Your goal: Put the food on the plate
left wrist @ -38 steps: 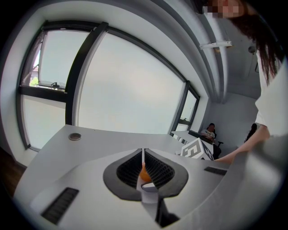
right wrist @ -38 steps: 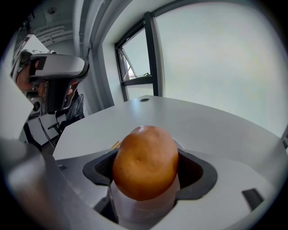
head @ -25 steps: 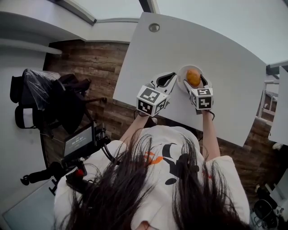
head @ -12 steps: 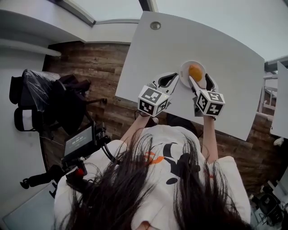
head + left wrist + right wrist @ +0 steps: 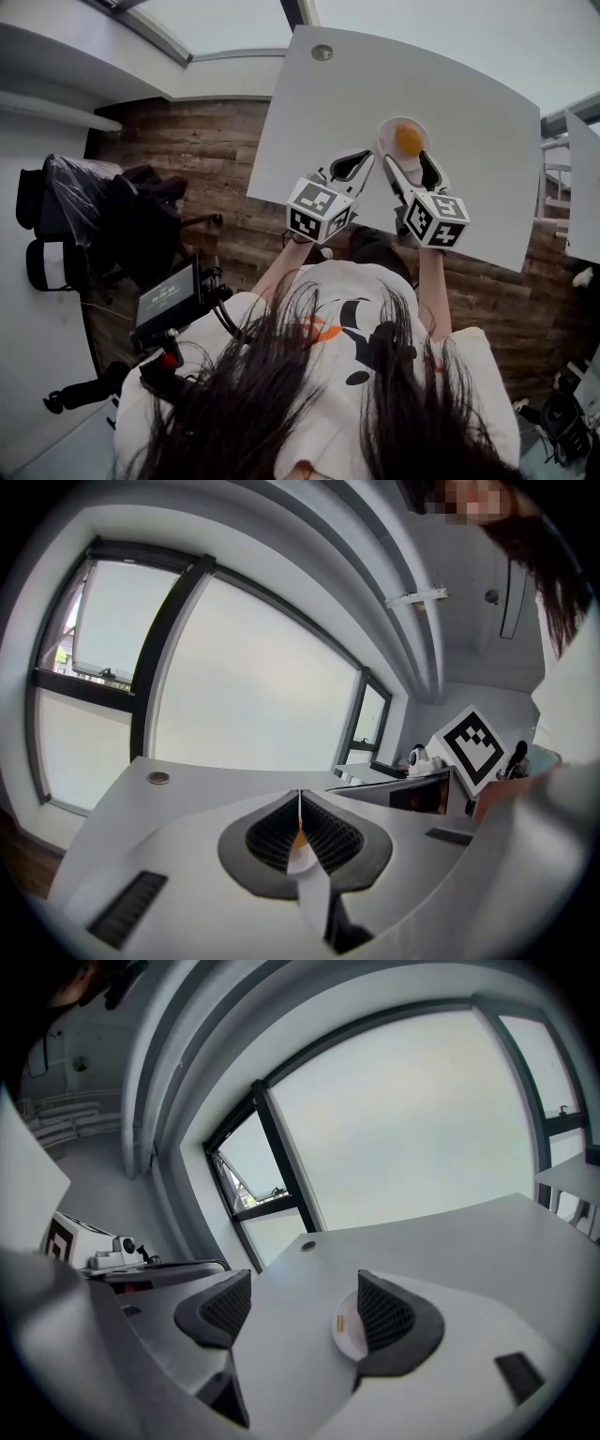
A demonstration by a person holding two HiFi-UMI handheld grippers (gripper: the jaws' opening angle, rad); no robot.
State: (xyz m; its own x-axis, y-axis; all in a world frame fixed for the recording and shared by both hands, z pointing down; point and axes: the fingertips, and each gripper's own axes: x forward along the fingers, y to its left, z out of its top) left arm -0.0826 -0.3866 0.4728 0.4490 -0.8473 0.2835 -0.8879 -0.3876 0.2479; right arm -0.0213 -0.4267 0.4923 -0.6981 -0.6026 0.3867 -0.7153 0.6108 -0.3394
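Note:
A round orange food item (image 5: 408,140) lies on a small white plate (image 5: 392,129) on the white table (image 5: 478,112). My right gripper (image 5: 409,170) stands open just on the near side of the plate, holding nothing. In the right gripper view the plate (image 5: 345,1327) peeks out beside the right jaw, which hides the food. My left gripper (image 5: 362,159) is shut and empty, to the left of the plate. In the left gripper view, a sliver of the orange food (image 5: 298,839) and the plate (image 5: 302,861) shows behind the left gripper's (image 5: 300,799) closed jaws.
A round grommet (image 5: 322,52) sits near the table's far left corner. Left of the table, on the wood floor, are a chair with dark bags (image 5: 94,216) and a camera rig with a monitor (image 5: 164,295). Another white table (image 5: 581,206) stands at the right.
My right gripper has drawn back from around the food toward the person, staying open; the food stays on the plate. The left gripper has hardly moved.

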